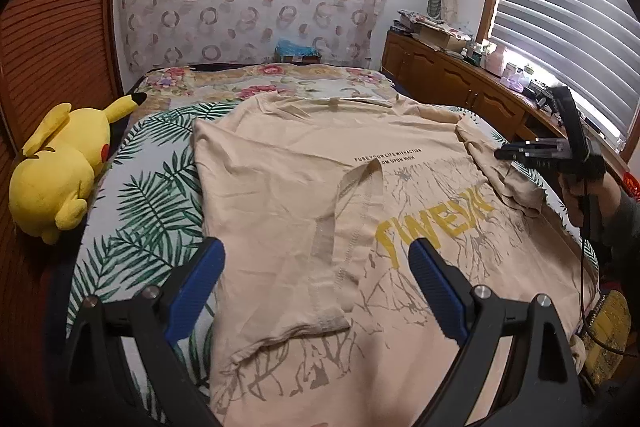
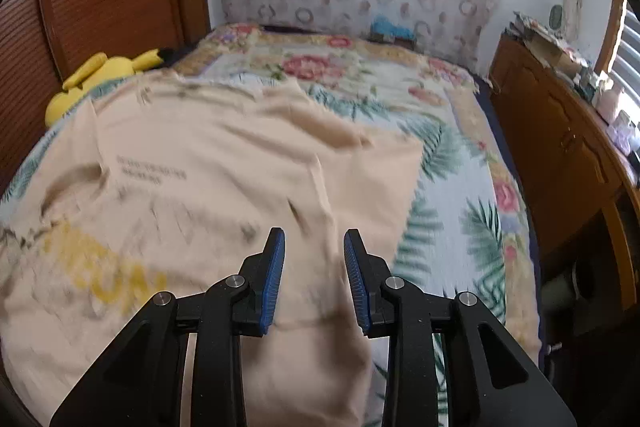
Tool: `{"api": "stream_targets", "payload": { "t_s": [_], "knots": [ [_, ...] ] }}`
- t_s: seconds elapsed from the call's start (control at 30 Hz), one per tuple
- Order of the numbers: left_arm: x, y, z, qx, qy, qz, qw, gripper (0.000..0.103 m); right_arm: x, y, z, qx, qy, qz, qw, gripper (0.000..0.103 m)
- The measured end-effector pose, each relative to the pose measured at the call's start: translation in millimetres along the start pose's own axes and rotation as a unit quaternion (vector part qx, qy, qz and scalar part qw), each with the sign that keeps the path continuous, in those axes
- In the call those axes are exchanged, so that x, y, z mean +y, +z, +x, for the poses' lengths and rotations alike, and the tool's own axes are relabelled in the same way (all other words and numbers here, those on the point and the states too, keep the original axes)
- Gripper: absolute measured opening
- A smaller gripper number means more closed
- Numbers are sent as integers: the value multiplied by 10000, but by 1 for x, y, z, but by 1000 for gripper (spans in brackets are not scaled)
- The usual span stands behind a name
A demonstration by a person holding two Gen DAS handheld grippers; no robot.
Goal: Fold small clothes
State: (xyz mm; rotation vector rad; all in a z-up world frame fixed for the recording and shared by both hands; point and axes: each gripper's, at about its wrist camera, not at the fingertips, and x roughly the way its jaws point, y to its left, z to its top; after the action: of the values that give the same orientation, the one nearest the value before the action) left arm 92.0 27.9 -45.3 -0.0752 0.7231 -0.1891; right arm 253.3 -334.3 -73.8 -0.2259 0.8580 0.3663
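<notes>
A beige T-shirt (image 1: 288,163) lies spread flat on the bed (image 1: 152,195), printed side up, on the palm-leaf sheet. Across its chest run yellow block letters (image 1: 432,227), with two short lines of small dark text (image 1: 384,157) above them and a grey branching pattern around them. Seen from the left wrist camera, the sleeve (image 1: 344,255) on the left side is folded inward over the chest, its stitched hem showing. The sleeve (image 1: 504,179) on the opposite side lies bunched and wrinkled at the shirt's edge. The collar end lies toward the flowered quilt (image 1: 280,83) at the head of the bed. The right wrist view of the shirt is blurred.
</notes>
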Motion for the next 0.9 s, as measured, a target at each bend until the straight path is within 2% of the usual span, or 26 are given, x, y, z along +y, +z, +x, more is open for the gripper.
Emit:
{"api": "stream_targets", "payload": {
  "t_s": [0.1,0.2,0.43,0.57,0.7,0.9],
  "knots": [
    [-2,-1,3,32,-19,-12,10000,93,-3,-12,5,158,-36,-30,9999,27],
    [-4,-2,4,43,-23,-2,10000,93,-5,-17,5,126,-68,-57,9999,18],
    [-4,-2,5,44,-26,-8,10000,93,4,-10,-2,-74,-142,-208,9997,10],
    [-5,-2,6,57,-14,-16,10000,93,13,-6,2,26,-165,-332,9993,2],
    [-1,-4,5,45,-15,-57,10000,93,16,-2,-1,-73,-44,-263,9996,1],
    [2,-4,4,39,-11,-65,10000,93,29,24,-9,-289,491,-88,9983,0]
  ]
}}
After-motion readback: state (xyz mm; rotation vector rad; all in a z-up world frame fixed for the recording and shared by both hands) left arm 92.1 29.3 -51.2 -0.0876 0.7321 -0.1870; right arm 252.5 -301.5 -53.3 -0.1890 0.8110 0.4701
